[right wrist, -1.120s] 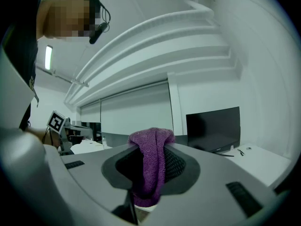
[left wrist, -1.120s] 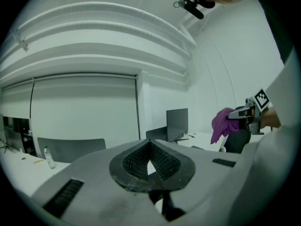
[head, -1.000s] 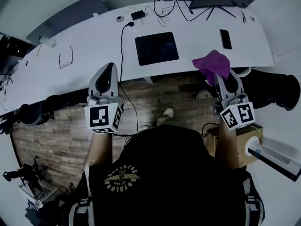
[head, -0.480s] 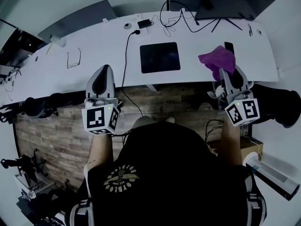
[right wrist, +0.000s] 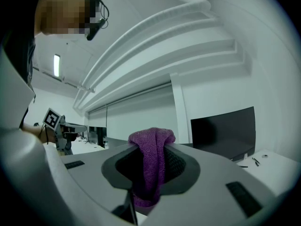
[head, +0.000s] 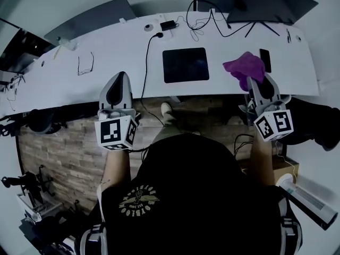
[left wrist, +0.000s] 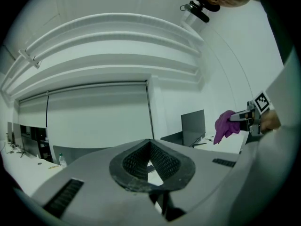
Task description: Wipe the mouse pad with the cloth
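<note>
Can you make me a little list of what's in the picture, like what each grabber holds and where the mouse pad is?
right gripper: shut on the purple cloth
left gripper: shut, holding nothing
mouse pad: black, lying flat on the white desk, nothing touching it
cloth place: off the mouse pad, to its right
also on the desk: glasses, phone

A long white bench [head: 117,62] spans an office above a wood-plank floor [head: 58,153]. A pair of eyeglasses [head: 85,64] lies toward the bench's left end, and a dark phone [head: 265,60] toward its right. A black cable [head: 146,62] runs over the front edge and back toward what appears to be a small power adapter [head: 170,24]. A monitor [head: 276,1] stands at the far right.
</note>
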A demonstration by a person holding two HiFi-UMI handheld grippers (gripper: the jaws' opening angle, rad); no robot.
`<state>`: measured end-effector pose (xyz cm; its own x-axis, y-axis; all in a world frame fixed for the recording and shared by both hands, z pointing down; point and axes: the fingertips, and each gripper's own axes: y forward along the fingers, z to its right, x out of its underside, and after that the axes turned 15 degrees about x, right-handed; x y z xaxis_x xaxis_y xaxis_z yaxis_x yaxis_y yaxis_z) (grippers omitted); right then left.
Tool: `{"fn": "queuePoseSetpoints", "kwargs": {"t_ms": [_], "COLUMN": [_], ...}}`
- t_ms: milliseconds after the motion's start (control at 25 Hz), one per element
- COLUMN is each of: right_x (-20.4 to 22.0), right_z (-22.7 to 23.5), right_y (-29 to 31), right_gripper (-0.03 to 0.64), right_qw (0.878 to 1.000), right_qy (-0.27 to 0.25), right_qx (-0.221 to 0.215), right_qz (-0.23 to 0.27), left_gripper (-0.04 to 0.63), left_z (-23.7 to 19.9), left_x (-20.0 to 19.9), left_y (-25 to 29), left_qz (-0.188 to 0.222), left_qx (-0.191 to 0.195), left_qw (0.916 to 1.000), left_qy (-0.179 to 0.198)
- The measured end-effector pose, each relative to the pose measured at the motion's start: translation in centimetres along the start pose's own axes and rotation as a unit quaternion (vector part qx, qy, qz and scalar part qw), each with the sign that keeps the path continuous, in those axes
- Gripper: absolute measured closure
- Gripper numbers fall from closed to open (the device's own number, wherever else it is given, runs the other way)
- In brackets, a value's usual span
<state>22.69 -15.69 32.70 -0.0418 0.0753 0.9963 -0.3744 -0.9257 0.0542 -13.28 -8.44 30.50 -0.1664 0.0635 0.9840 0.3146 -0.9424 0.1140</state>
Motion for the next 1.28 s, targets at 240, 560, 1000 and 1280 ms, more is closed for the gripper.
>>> {"fn": "queuePoseSetpoints", "kwargs": {"t_ms": [240, 560, 1000, 1280], "right_x": [-0.1, 0.8, 4.8, 11.0], "right_z": [-1.1, -2.6, -7.0, -11.1], "right_y": [2.3, 7.1, 15.3, 20.3], "right_gripper": [0.531, 0.531, 0.531, 0.531], "right_qw": [1.000, 1.000, 0.998, 0.991], "right_qy": [-0.006, -0.002, 0.000, 0.007], "right_qx": [0.015, 0.018, -0.009, -0.048], "right_qz": [-0.005, -0.019, -0.062, -0.121], "left_gripper": [0.594, 0.594, 0.594, 0.594], "left_z": [-2.5, -6.0, -10.5, -12.8], "left_x": [0.7, 1.7, 4.9, 8.4], "left_y": [2.4, 6.2, 10.3, 12.2], "left_qz": [-0.001, -0.012, -0.038, -0.069], "left_qx": [0.019, 0.036, 0.054, 0.058], "left_qw": [0.9998, 0.9992, 0.9976, 0.9952], "left_qy": [-0.006, -0.009, -0.022, -0.036]}}
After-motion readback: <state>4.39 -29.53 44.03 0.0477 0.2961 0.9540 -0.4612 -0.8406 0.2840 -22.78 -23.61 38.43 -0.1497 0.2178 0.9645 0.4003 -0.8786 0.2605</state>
